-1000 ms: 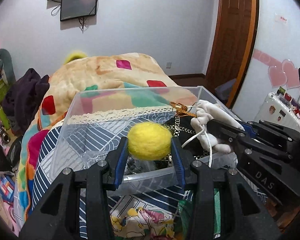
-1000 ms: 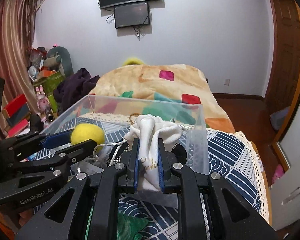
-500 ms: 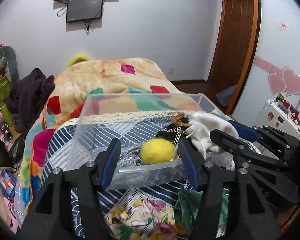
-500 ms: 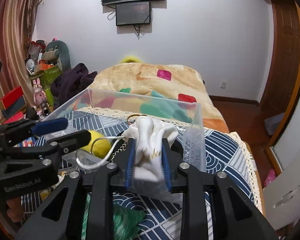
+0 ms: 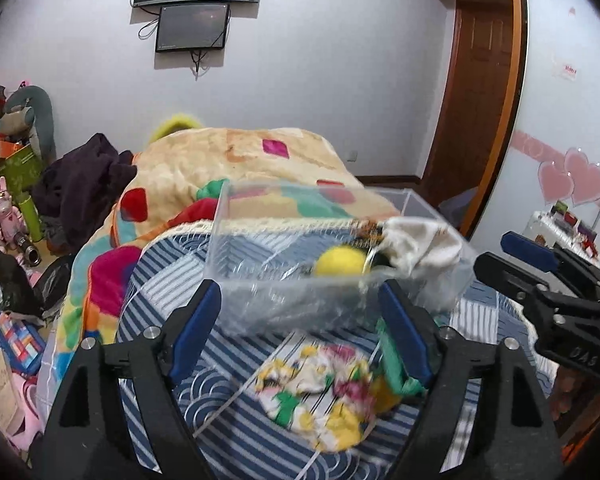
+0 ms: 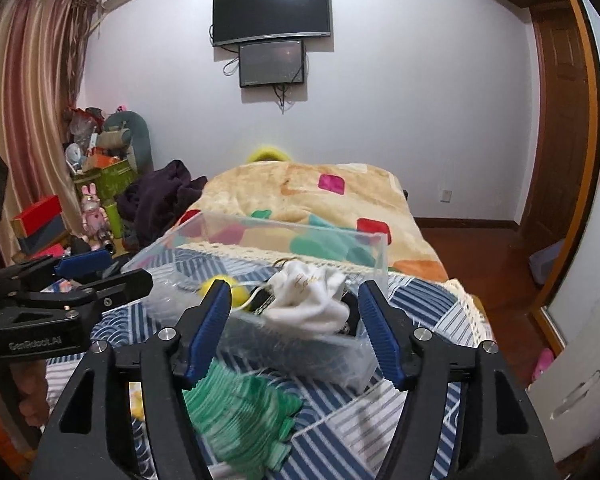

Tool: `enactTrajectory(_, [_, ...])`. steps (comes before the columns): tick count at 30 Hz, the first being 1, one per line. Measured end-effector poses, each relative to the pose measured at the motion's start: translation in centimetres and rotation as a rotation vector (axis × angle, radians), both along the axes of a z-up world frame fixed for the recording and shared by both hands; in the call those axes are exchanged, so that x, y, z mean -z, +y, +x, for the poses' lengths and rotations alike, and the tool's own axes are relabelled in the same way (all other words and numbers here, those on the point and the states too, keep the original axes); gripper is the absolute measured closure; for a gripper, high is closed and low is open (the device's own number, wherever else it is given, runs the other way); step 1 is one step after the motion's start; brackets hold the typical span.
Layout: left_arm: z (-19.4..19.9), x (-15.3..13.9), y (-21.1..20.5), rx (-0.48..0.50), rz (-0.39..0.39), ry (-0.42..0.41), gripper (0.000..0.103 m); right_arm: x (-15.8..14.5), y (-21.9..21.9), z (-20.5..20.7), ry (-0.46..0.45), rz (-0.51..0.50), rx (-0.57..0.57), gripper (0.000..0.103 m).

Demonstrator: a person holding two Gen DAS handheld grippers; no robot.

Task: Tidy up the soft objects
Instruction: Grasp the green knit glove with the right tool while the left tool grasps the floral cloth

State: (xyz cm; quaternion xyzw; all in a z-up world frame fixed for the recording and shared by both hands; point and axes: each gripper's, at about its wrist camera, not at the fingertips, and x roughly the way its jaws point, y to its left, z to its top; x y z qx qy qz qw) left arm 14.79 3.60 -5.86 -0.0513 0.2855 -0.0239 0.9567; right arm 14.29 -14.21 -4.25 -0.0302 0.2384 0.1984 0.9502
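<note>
A clear plastic box stands on the blue patterned bedcover. A yellow fuzzy ball and a white drawstring pouch lie inside it, with dark chained items under them. My left gripper is open and empty, just in front of the box. My right gripper is open and empty, in front of the box's right end. A floral cloth and a green cloth lie on the cover below the grippers.
A colourful blanket covers the bed behind the box. Dark clothes and toys pile up at the left. A wooden door stands at the right, and a white cabinet is close on the right.
The left gripper opened and dropped the yellow ball into the box. The right gripper opened and let go of the white pouch in the box. Both pulled back from the box.
</note>
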Motion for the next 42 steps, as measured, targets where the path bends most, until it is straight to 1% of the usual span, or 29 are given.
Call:
enactTrajectory(5, [-1.3, 2.5, 0.4, -0.017, 0.014, 0.056, 0.022, 2.2, 0.6, -0.4, 0.07, 0.0, -0.042, 0.04])
enactTrajectory(10, [-1.5, 5.1, 1.3, -0.034, -0.025, 0.128, 0.022, 4.9, 1.0, -0.5, 0.163, 0.005, -0.079, 0.04])
enactTrajectory(12, [-1.6, 6.0, 1.4, -0.033, -0.033, 0.153, 0.022, 5.5, 1.3, -0.6, 0.185, -0.004, -0.087, 0.04])
enactTrajectory(13, [-1.6, 6.3, 1.4, -0.032, -0.037, 0.163, 0.024, 5.8, 1.4, -0.6, 0.193, -0.012, -0.089, 0.04])
enactTrajectory(16, [-1.5, 7.1, 1.2, -0.021, -0.037, 0.184, 0.035, 6.5, 1.6, -0.5, 0.216, -0.027, -0.086, 0.04])
enactTrajectory(18, [-1.6, 7.2, 0.9, -0.021, -0.019, 0.177, 0.038, 6.8, 1.3, -0.2, 0.235, -0.022, -0.089, 0.04])
enactTrajectory(19, [-1.7, 7.2, 0.6, -0.013, -0.015, 0.176, 0.043, 6.9, 1.2, -0.1, 0.242, -0.015, -0.09, 0.042])
enactTrajectory(20, [-1.7, 7.2, 0.4, -0.006, -0.013, 0.177, 0.049, 7.1, 1.0, 0.1, 0.255, -0.006, -0.097, 0.048])
enactTrajectory(21, [-1.7, 7.2, 0.2, -0.001, -0.009, 0.176, 0.05, 7.1, 0.9, -0.1, 0.262, 0.004, -0.104, 0.058])
enactTrajectory(22, [-1.7, 7.2, 0.0, 0.003, -0.001, 0.174, 0.054, 7.2, 0.8, -0.1, 0.27, 0.018, -0.112, 0.061])
enactTrajectory(23, [-1.8, 7.2, -0.2, 0.007, 0.006, 0.172, 0.061, 7.3, 0.7, -0.2, 0.274, 0.024, -0.117, 0.065])
enactTrajectory(26, [-2.2, 7.2, -0.3, 0.029, -0.008, 0.162, 0.073, 7.1, 0.9, -0.7, 0.26, 0.005, -0.114, 0.075])
enactTrajectory(27, [-2.3, 7.2, -0.2, 0.029, -0.015, 0.158, 0.075, 7.1, 0.8, -0.8, 0.255, 0.007, -0.113, 0.079])
enactTrajectory(29, [-2.6, 7.2, 0.1, 0.028, -0.039, 0.154, 0.085, 6.9, 0.7, -1.0, 0.248, 0.015, -0.093, 0.084])
enactTrajectory(30, [-2.7, 7.1, 0.3, 0.026, -0.05, 0.153, 0.087, 6.6, 0.5, -1.1, 0.243, 0.023, -0.087, 0.086])
enactTrajectory(32, [-3.0, 6.9, 0.6, 0.02, -0.066, 0.146, 0.095, 6.1, 0.0, -1.3, 0.229, 0.042, -0.081, 0.087])
enactTrajectory(35, [-3.3, 6.3, 0.9, 0.006, -0.071, 0.133, 0.098, 5.2, -0.7, -1.6, 0.198, 0.063, -0.071, 0.087])
enactTrajectory(42, [-4.2, 4.2, 1.3, 0.009, -0.083, 0.073, 0.099, 3.2, -1.8, -2.4, 0.122, 0.083, -0.053, 0.088])
